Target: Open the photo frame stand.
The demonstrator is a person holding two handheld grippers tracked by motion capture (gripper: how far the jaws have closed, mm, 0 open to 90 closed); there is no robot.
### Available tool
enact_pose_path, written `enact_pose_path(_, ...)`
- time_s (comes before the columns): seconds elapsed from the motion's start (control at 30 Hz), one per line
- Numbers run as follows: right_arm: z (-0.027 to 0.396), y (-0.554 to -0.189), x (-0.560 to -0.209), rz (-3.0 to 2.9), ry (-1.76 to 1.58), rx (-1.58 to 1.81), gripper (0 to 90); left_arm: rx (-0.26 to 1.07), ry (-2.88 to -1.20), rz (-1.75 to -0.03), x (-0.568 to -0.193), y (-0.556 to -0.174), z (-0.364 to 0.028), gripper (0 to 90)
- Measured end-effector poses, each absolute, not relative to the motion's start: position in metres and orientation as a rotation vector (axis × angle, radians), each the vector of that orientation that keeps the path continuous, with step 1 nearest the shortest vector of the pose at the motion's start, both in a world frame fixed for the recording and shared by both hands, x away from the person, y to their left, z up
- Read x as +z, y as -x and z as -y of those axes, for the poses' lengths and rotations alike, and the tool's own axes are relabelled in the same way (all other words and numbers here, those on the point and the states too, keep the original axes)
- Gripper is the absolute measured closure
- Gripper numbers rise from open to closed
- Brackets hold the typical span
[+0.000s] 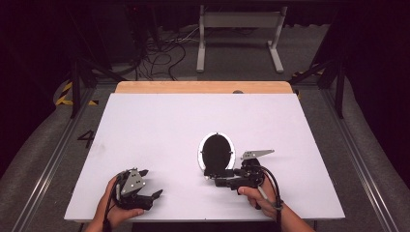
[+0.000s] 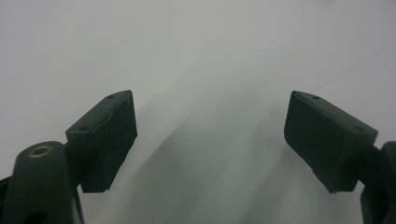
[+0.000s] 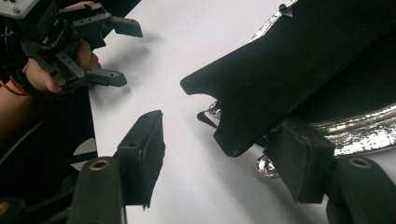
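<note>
My left tool (image 1: 155, 183) rests open and empty on the white counter (image 1: 159, 125), well apart from the work. The black oval mirror (image 1: 216, 151) with its silver rim lies near centre; my right tool (image 1: 211, 174) stands open at its black base flap (image 3: 261, 93). I should close squarely on the flap, gently.

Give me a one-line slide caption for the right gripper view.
Right gripper open beside a black flap over a silver-rimmed oval frame; left gripper waits across the white table.
</note>
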State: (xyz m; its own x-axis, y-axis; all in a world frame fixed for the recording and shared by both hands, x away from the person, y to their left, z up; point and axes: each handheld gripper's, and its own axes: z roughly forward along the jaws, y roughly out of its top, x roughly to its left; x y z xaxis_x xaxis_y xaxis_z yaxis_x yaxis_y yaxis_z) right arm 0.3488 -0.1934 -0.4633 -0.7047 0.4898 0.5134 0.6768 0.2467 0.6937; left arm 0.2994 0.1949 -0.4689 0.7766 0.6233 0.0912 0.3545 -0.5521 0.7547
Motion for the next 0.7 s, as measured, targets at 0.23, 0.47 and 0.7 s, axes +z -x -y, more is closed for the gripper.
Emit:
enact_pose_path(0.23,0.2,-0.351,-0.464,2.221,1.137,-1.486,32.6,0.474,-2.21,-0.801,-0.463,-0.303,-0.191,18.2)
enact_pose_path(0.47,0.205,-0.357,-0.469,2.118,1.223,-1.473,34.0,0.5,-2.249,-0.752,-0.451,-0.307,-0.172,17.8)
enact_pose_path(0.7,0.201,-0.359,-0.469,2.091,1.265,-1.451,40.6,0.473,-2.341,-0.664,-0.451,-0.315,-0.143,18.2)
